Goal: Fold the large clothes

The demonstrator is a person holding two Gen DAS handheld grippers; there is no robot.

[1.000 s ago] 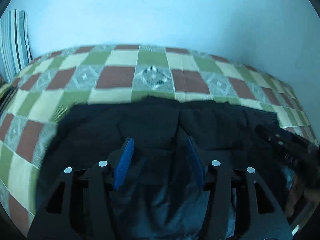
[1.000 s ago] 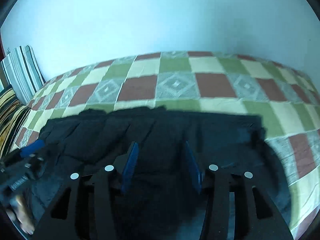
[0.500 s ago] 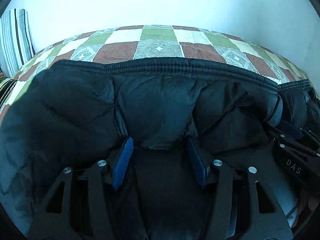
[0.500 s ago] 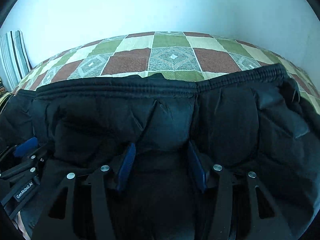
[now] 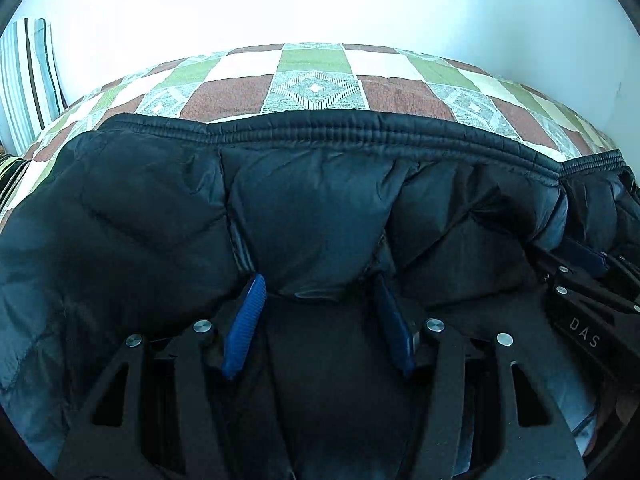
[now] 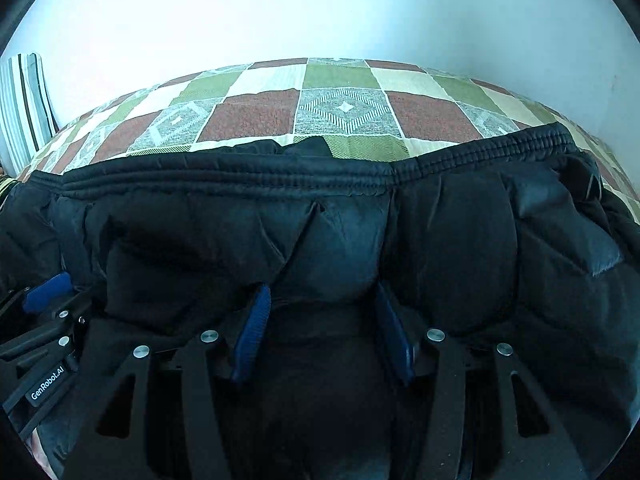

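**A:** ok so where's the garment? All I get is black.

**B:** It's a black puffer jacket (image 5: pixel 312 208) lying on the bed (image 5: pixel 316 88), the one with the checked green, red and grey cover. From the left wrist view it fills everything from 3 round to 9 o'clock, with its ribbed hem (image 5: pixel 360 130) running across just above centre. The bed only shows at 12 o'clock behind it.

**A:** and the jaws?

**B:** The left gripper (image 5: pixel 318 300) has a fat fold of the jacket bunched between its blue pads, jaws about half apart and pressed into the padding on both sides. Same for the right gripper (image 6: pixel 320 308): a puffy fold wedged between the pads, gripped.

**A:** can you see each from the other camera?

**B:** Partly. In the left view the right gripper pokes in at 3 o'clock, mostly cut off by the frame edge. In the right view the left gripper (image 6: pixel 46 292) sits at 9 o'clock, half buried in fabric, so its grip can't be read from there.

**A:** anything else?

**B:** A striped cushion (image 6: pixel 24 108) at 10 o'clock, clipped by the lens rim. The jacket's lower part is hidden under the gripper frames. A dark bit of cloth (image 6: pixel 304 146) peeks over the hem at 12 o'clock; can't tell what part it is.
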